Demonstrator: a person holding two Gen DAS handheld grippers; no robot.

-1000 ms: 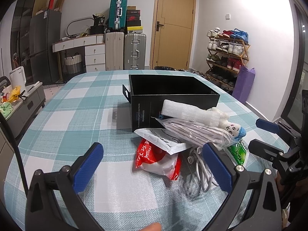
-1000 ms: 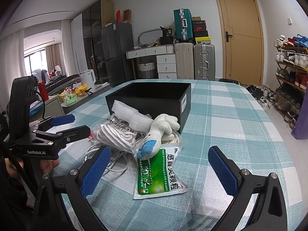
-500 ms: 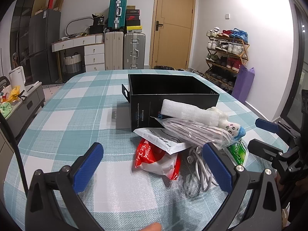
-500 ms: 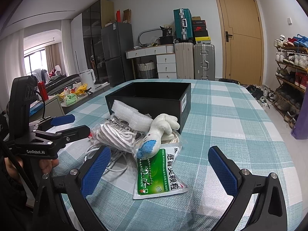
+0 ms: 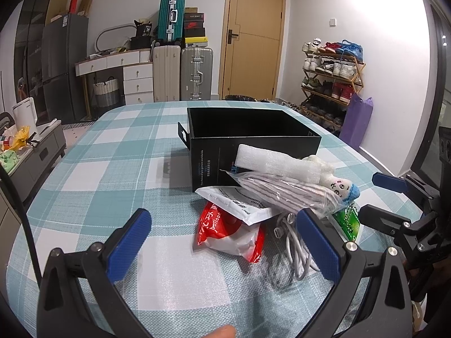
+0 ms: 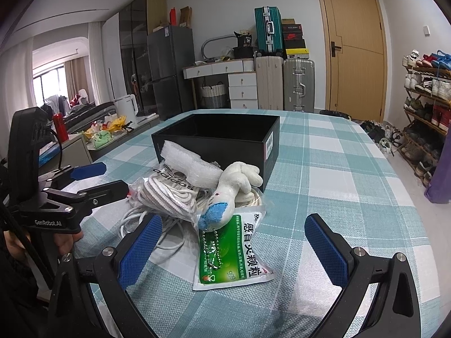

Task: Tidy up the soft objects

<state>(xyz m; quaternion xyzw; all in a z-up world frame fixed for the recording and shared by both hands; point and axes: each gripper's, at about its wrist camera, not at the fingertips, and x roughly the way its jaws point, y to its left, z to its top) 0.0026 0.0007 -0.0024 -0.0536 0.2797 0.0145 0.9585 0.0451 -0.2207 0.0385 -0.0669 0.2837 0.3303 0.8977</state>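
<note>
A pile of soft things lies in front of an open black box [image 5: 253, 138] [image 6: 220, 135] on the checked tablecloth. It holds a white foam roll [image 5: 276, 163] [image 6: 188, 163], a bagged striped cloth [image 5: 287, 191] [image 6: 166, 194], a white plush toy with a blue tip [image 5: 341, 186] [image 6: 231, 188], a green sachet [image 6: 231, 250] [image 5: 348, 219], a red and white bag [image 5: 225, 231] and white cables [image 5: 293, 250] [image 6: 146, 219]. My left gripper [image 5: 225, 242] is open, just short of the red bag. My right gripper [image 6: 234, 250] is open, with the green sachet between its fingers.
The table's edge runs close on the right in the right wrist view [image 6: 417, 225]. Suitcases [image 5: 183, 76], a shoe rack [image 5: 329, 81] and a door [image 5: 253, 39] stand behind the table. A low cabinet [image 5: 31, 152] is to the left.
</note>
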